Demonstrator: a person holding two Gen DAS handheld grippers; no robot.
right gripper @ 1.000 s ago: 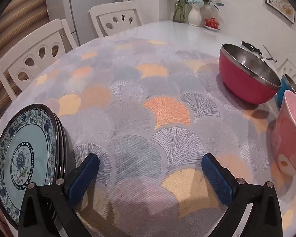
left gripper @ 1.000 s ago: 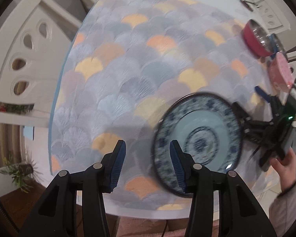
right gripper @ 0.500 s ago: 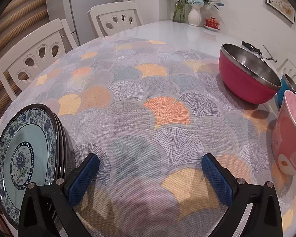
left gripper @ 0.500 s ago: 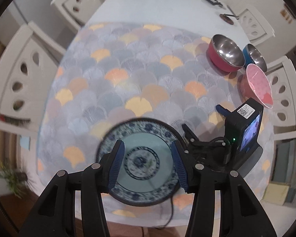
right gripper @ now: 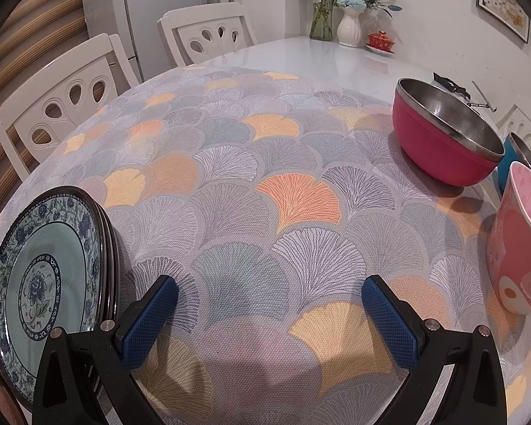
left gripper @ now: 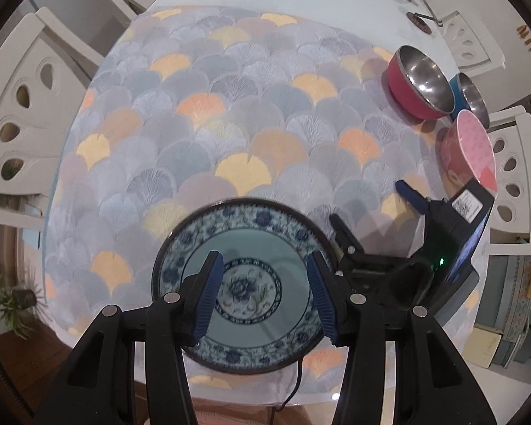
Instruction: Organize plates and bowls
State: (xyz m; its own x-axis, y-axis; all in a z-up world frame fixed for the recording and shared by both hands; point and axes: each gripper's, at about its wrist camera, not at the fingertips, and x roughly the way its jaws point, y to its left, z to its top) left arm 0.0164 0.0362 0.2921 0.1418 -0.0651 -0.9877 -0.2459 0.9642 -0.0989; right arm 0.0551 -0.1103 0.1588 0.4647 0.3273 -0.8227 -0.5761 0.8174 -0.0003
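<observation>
Left wrist view: left tool [left gripper: 263, 295] points down over the stacked plates [left gripper: 244, 241] at the worktop's [left gripper: 230, 124] near edge, jaws wide, holding nothing.
Right wrist view: right tool [right gripper: 269, 318] low and level over the cloth, jaws wide, empty; plates at its left, red bowl [right gripper: 439, 148] and pink bowl [right gripper: 517, 244] at its right.

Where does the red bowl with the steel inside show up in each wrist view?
Left wrist view: the red bowl sits at the upper right, on the far right edge of the patterned cloth.
Right wrist view: the red bowl is at right, above the middle, beside the pink bowl.
Shared landmark: the stack of blue-patterned plates, bottom centre in the left view and lower left in the right view.
</observation>
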